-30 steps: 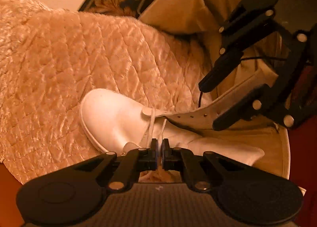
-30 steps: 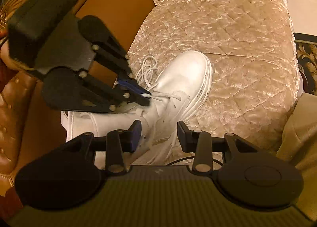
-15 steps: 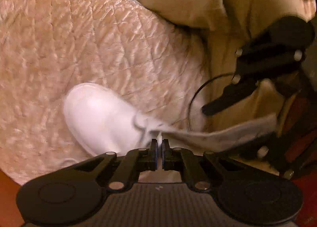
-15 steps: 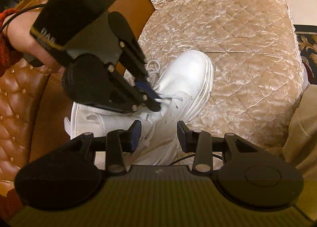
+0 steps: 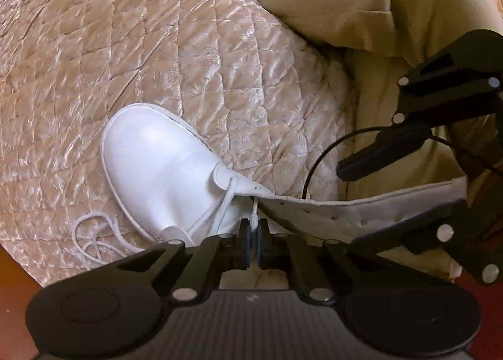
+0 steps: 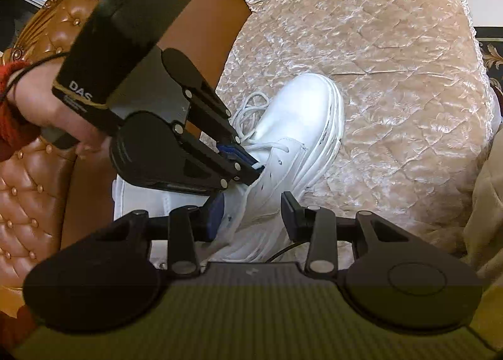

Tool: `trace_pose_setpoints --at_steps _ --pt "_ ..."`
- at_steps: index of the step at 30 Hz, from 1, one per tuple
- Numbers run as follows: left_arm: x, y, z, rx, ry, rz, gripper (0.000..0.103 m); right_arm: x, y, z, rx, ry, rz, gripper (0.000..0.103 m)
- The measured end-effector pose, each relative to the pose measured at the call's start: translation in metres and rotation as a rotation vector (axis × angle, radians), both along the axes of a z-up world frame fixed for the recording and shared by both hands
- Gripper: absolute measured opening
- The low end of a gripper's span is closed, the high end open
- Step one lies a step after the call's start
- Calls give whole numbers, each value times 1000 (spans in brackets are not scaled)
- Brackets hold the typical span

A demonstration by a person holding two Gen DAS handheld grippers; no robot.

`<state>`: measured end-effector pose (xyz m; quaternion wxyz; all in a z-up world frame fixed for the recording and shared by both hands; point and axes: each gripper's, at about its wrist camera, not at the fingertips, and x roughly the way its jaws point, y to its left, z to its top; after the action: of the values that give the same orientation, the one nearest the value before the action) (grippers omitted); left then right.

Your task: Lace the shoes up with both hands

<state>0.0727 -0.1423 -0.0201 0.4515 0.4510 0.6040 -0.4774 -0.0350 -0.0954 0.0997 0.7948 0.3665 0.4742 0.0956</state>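
A white lace-up boot lies on a quilted cushion, toe pointing away. My left gripper is shut on a strand of the white lace just above the lowest eyelets. More of the lace lies in loose loops beside the toe. My right gripper stands about half open around the boot's eyelet flap. The flap leans against the blue pad, and the other finger stands clear of it.
The beige quilted cushion covers a brown tufted leather seat. A person's beige trouser leg is at the right. A hand with a red cuff holds the left gripper. A thin black cable loops near the flap.
The left gripper rolled and sank closer to the boot's throat, still pinching the lace, so the loose lace loops came into its view. The right gripper stayed around the flap.
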Motion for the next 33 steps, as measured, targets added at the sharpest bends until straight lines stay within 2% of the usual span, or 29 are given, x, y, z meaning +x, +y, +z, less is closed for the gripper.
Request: trace_pose_setpoints --at_steps 5,9,12,14,17,19,24,26,29,30,33 --pt "-1 4 -2 -35 -12 21 4 -1 -1 -1 5 6 -4 46" --pt "-11 4 1 -82 -63 -49 4 0 -1 -1 -3 9 5 46" --pt "-23 0 1 -92 -95 -138 4 -1 -9 3 14 7 8 47" --pt "-27 -1 -1 -96 -107 -178 4 -5 -22 8 51 -33 -38 47" --pt "-27 2 0 -126 -103 -178 4 -12 -46 4 64 -39 -217 47" --pt "-28 6 1 -145 -107 -169 4 -10 -54 -9 78 0 -297 47" --pt "-26 13 5 -179 -105 -141 4 -1 -48 -67 270 77 -409 46" --pt "-25 14 6 -188 -104 -135 4 -2 -45 -88 371 89 -454 46" --pt "-25 15 7 -197 -102 -132 4 -2 -38 -96 414 57 -464 46" --pt "-24 15 7 -199 -100 -131 4 -1 -36 -97 425 61 -458 45" --pt "-23 16 9 -205 -97 -126 4 1 -31 -101 462 75 -442 21"
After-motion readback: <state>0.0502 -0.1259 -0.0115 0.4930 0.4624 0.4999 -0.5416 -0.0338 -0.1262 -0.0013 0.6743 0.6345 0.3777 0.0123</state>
